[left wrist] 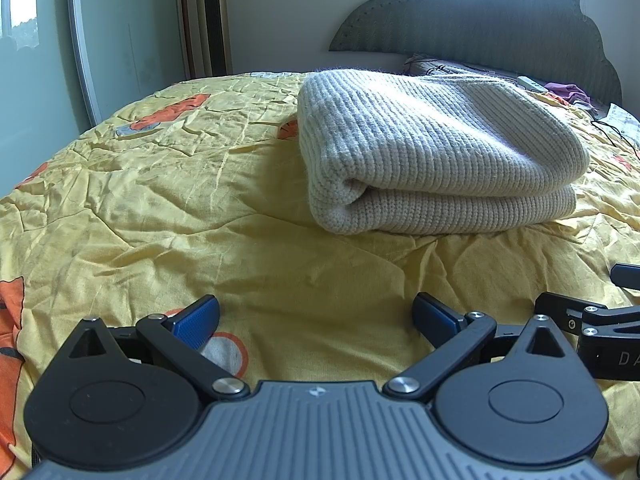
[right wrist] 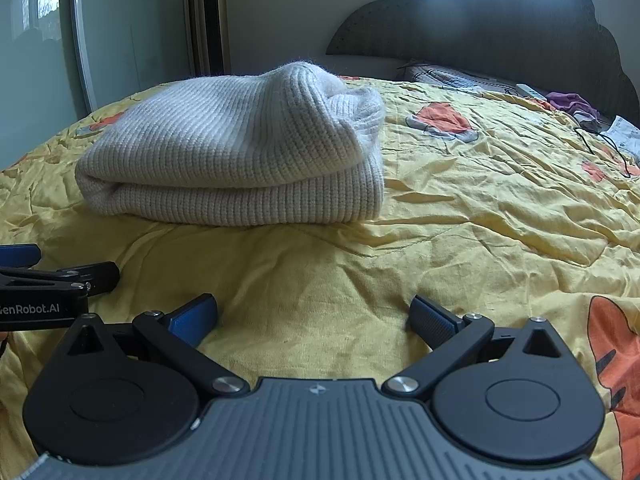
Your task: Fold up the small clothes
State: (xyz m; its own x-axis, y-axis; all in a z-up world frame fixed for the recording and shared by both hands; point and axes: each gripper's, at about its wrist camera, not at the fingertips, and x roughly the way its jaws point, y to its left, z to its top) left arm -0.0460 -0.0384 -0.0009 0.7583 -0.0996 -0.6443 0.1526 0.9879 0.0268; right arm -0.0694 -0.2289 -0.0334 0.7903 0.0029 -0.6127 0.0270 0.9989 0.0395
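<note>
The bed [left wrist: 168,216] fills my view, its yellow quilt [right wrist: 480,208] creased and printed with orange patches. A dark scalloped headboard [left wrist: 500,12] stands at the far end, with a tall tower unit [left wrist: 210,20] against the wall beside it. On the quilt lies the cream knit sweater [left wrist: 432,148], folded into a thick bundle, ahead of me and apart from both claws. My left claw [left wrist: 316,320] sits low over the quilt with its blue pads [left wrist: 196,322] spread wide, nothing between them. My right claw [right wrist: 312,318] is just beside it, also spread apart and empty. Small clutter and a black cable [right wrist: 604,144] lie near the headboard.
</note>
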